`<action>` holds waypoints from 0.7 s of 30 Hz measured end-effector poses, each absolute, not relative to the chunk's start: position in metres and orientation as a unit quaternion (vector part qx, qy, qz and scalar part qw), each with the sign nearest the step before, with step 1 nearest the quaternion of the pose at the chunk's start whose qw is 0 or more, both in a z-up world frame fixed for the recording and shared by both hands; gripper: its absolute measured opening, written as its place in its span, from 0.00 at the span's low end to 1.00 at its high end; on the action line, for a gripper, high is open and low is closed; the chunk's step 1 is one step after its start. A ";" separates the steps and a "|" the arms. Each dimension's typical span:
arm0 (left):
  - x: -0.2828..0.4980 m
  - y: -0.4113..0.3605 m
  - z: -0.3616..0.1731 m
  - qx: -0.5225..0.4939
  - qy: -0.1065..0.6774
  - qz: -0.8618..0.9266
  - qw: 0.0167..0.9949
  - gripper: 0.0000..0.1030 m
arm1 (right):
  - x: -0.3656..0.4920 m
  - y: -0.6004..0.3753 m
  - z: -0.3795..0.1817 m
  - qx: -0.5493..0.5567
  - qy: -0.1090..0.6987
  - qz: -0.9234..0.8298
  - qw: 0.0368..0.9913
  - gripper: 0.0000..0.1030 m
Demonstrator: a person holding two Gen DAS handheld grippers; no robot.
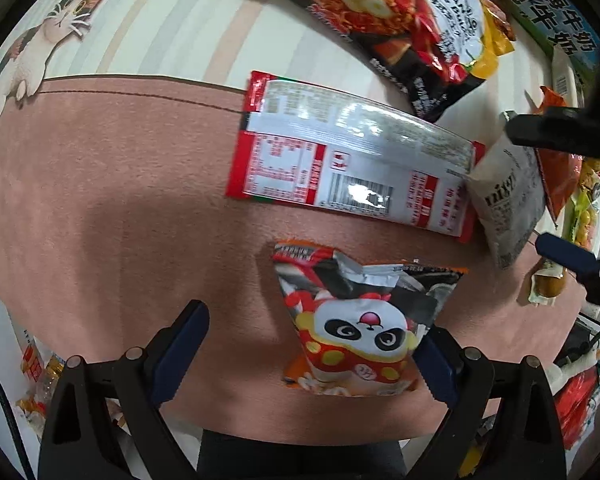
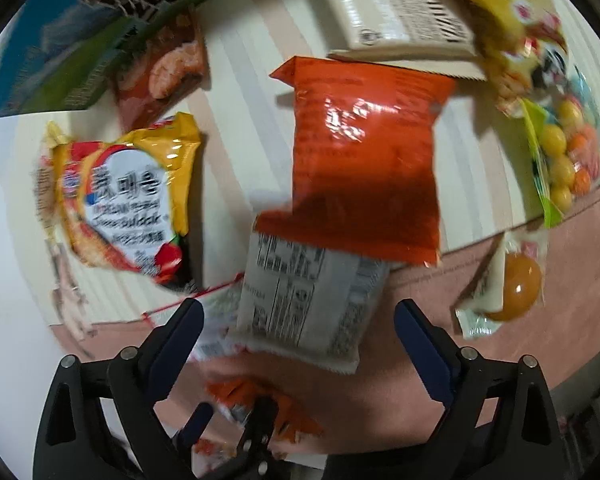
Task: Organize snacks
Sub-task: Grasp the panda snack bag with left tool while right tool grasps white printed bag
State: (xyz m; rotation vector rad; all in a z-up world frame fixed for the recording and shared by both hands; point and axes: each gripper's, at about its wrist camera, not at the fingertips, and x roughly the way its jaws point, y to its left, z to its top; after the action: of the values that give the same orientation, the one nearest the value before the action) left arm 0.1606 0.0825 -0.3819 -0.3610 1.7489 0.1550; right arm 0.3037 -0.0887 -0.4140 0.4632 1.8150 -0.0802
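Observation:
My left gripper [image 1: 312, 344] is open above the pink mat; a panda snack bag [image 1: 360, 320] lies flat, its lower edge reaching between the fingers and its right side against the right finger [image 1: 436, 372]. Beyond it lies a red-and-silver packet [image 1: 352, 160], back side up. My right gripper [image 2: 300, 328] is open over a grey-white packet [image 2: 312, 300], which also shows in the left wrist view [image 1: 508, 196]. An orange packet [image 2: 368, 152] lies just past it. The right gripper shows in the left wrist view at the right edge [image 1: 556, 192].
A Korean noodle bag [image 2: 124, 196], a shrimp snack bag [image 2: 168, 68], a milk carton box [image 2: 60, 48], a beige box [image 2: 400, 12], a candy-ball bag [image 2: 564, 152], a yellow panda bag [image 2: 516, 28] and a wrapped egg [image 2: 516, 284] surround the packets. The noodle bag also shows in the left wrist view [image 1: 384, 12].

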 end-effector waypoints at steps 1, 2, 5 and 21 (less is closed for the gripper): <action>0.160 0.084 -0.382 -0.155 0.762 0.067 0.625 0.93 | 0.306 -0.085 -0.417 0.191 0.784 -0.039 0.589 0.89; 0.160 0.085 -0.383 -0.152 0.763 0.067 0.625 0.93 | 0.307 -0.084 -0.420 0.181 0.787 -0.044 0.588 0.86; 0.158 0.088 -0.383 -0.151 0.764 0.066 0.624 0.93 | 0.306 -0.082 -0.427 0.166 0.796 -0.050 0.580 0.77; 0.148 0.062 -0.402 -0.169 0.772 0.044 0.611 0.74 | 0.282 -0.118 -0.423 0.114 0.801 -0.019 0.588 0.75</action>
State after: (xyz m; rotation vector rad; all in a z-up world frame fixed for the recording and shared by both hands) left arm 0.1477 0.0619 -0.4021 -0.3910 1.7805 0.1010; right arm 0.2824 -0.1178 -0.4232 0.2667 1.8657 -0.0440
